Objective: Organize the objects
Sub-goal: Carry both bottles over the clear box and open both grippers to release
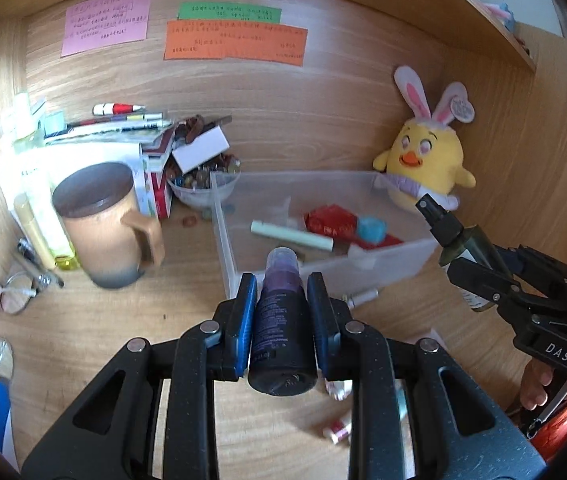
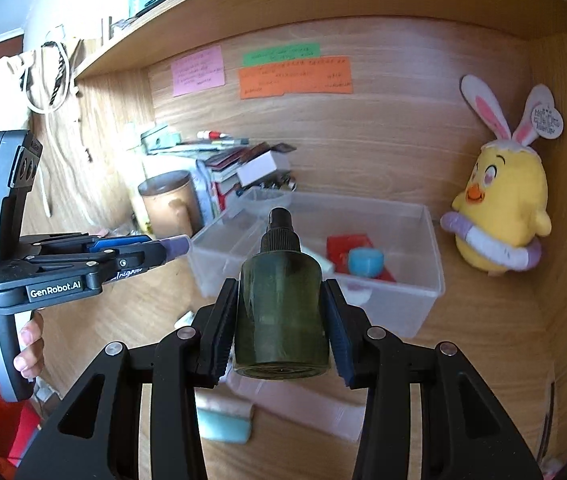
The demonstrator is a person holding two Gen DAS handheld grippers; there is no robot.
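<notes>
My left gripper (image 1: 281, 300) is shut on a dark purple bottle (image 1: 281, 332) with a purple cap, held just in front of the clear plastic bin (image 1: 223, 240). My right gripper (image 2: 281, 304) is shut on a dark green spray bottle (image 2: 281, 308) with a black nozzle, held above the desk in front of the bin (image 2: 427, 296). The bin holds a red packet (image 1: 329, 218), a blue cap (image 1: 370, 227) and a pale green tube (image 1: 291, 235). The right gripper and its spray bottle (image 1: 459, 240) show at the right of the left wrist view; the left gripper (image 2: 155, 250) shows at the left of the right wrist view.
A brown lidded mug (image 1: 103, 224), stacked books (image 1: 123, 128) and a bowl of beads (image 1: 203, 184) stand left of the bin. A yellow plush chick (image 1: 427, 160) leans on the back wall. Small tubes (image 1: 337, 430), glasses (image 1: 19, 296) and a pink case (image 2: 303, 404) lie on the desk.
</notes>
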